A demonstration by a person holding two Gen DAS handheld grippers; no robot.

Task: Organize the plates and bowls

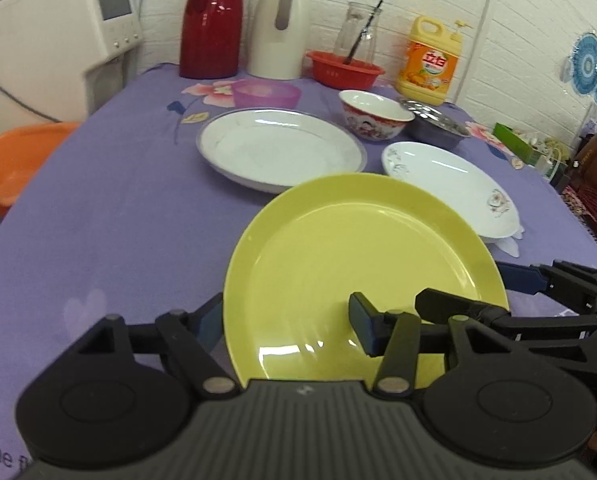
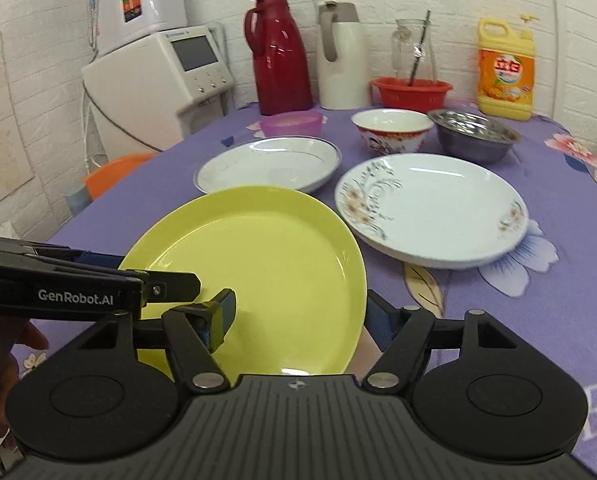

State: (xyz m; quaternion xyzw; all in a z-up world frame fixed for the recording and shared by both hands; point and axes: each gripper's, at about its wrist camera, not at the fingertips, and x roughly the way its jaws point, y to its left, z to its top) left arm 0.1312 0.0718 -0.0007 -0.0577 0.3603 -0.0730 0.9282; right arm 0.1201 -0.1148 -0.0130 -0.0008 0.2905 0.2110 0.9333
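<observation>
A yellow plate (image 1: 358, 248) (image 2: 258, 264) hangs tilted just above the purple tablecloth, nearest to me. My left gripper (image 1: 288, 316) is shut on its near rim, one pad on top and one underneath. My right gripper (image 2: 300, 312) clamps the rim the same way from the other side. Each gripper shows in the other's view: the right gripper (image 1: 470, 288) and the left gripper (image 2: 146, 270). Behind lie a grey-rimmed white plate (image 1: 282, 148) (image 2: 266, 164), a flowered white plate (image 1: 450, 188) (image 2: 430, 208), a red-patterned bowl (image 1: 374, 114) (image 2: 392, 128), a steel bowl (image 1: 434, 122) (image 2: 474, 132) and a purple bowl (image 1: 266, 94) (image 2: 292, 122).
Along the back wall stand a red thermos (image 2: 280, 56), a white thermos (image 2: 340, 56), a red basket (image 2: 410, 90) with a glass jar behind it, and a yellow detergent bottle (image 2: 504, 68). A white dispenser (image 2: 154, 80) and an orange basin (image 1: 18, 156) sit off the table's left edge.
</observation>
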